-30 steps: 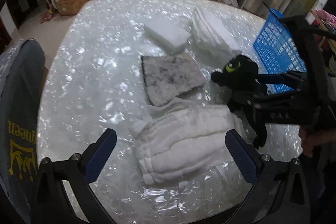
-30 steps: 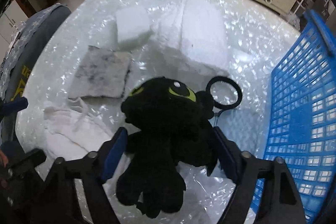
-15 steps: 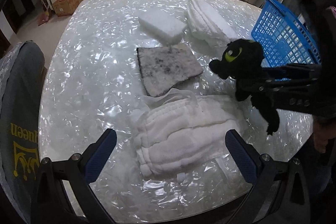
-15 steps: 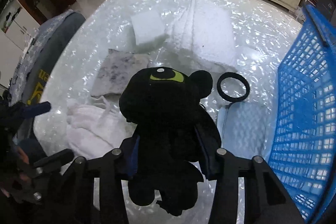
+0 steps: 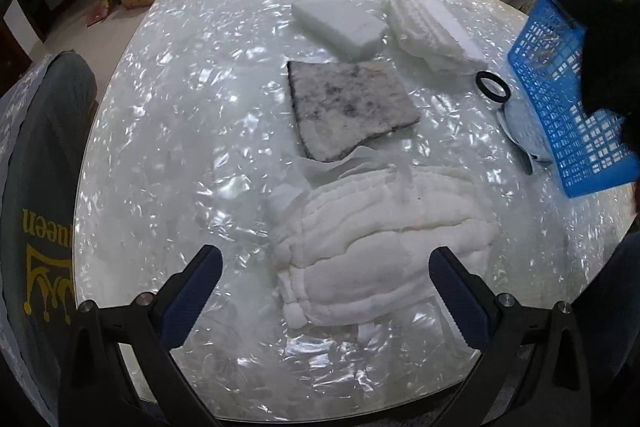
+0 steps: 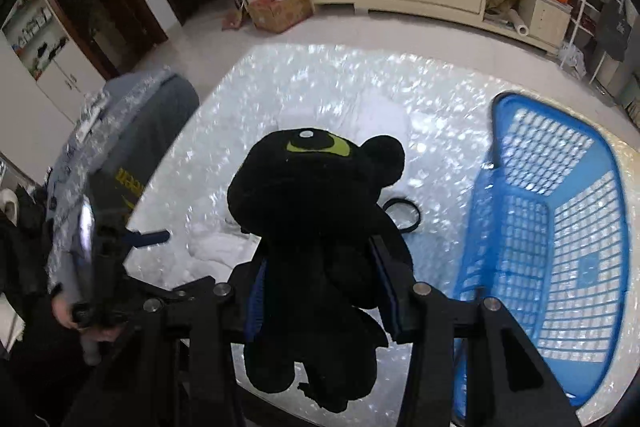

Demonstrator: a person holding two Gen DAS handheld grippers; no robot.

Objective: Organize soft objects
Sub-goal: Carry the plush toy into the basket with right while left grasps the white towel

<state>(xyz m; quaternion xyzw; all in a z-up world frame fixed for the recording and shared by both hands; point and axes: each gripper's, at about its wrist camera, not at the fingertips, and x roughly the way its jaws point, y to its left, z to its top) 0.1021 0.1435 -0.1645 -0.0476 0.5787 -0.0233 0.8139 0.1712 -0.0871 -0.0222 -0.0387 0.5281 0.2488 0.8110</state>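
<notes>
gripping the black plush toy [image 6: 316, 227], right claw [image 6: 320, 291] hangs high beside the blue basket [image 6: 560, 247]; left claw [image 5: 324, 279] gapes wide.

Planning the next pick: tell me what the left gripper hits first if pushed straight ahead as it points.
Most likely the folded white cloth, which lies right between and ahead of the open left gripper. The grey mat is farther on. How high the gripper is above the table is unclear.

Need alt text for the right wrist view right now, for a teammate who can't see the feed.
The right gripper is shut on a black plush toy with a green eye, held above the shiny white table. An empty blue basket sits to its right, with white cloths and a black ring on the table behind.
</notes>
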